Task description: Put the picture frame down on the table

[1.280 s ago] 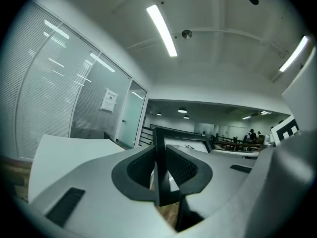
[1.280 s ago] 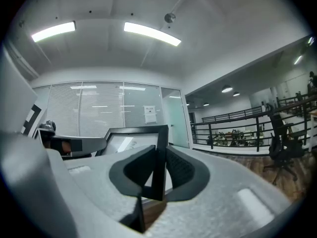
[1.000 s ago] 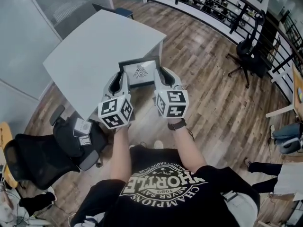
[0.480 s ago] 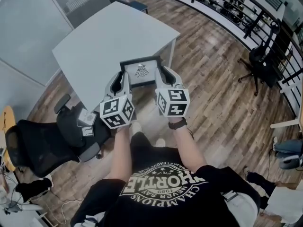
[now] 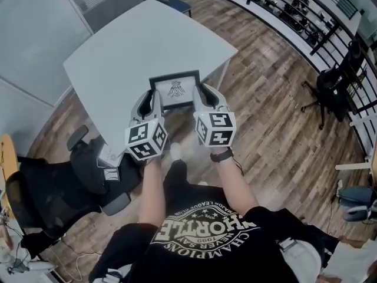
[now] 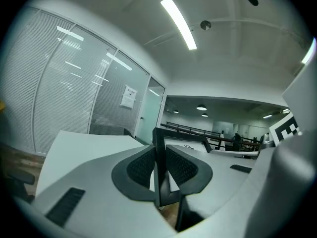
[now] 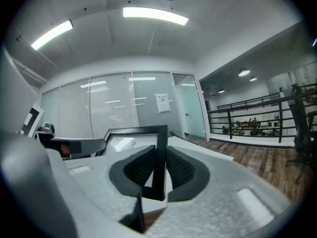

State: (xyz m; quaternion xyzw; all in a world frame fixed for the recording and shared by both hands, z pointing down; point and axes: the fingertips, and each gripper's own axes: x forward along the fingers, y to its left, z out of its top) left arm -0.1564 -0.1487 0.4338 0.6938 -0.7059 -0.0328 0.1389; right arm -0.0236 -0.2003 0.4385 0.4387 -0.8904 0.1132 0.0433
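A black picture frame (image 5: 175, 89) with a white picture and a small dark emblem is held flat between both grippers, over the near edge of the pale grey table (image 5: 129, 52). My left gripper (image 5: 154, 98) is shut on the frame's left edge (image 6: 159, 167), which stands as a thin black bar between its dark pads. My right gripper (image 5: 198, 95) is shut on the frame's right edge (image 7: 159, 162) the same way. Whether the frame touches the tabletop I cannot tell.
A black office chair (image 5: 70, 184) stands left of the person, close to the table's near corner. Wood floor (image 5: 277, 117) spreads to the right, with another chair (image 5: 336, 87) and a black railing (image 5: 288, 16) beyond. Glass partition walls (image 5: 35, 34) rise behind the table.
The person has stepped closer to the table. The frame, still gripped on both sides, now lies further over the tabletop. Both grippers stay shut.
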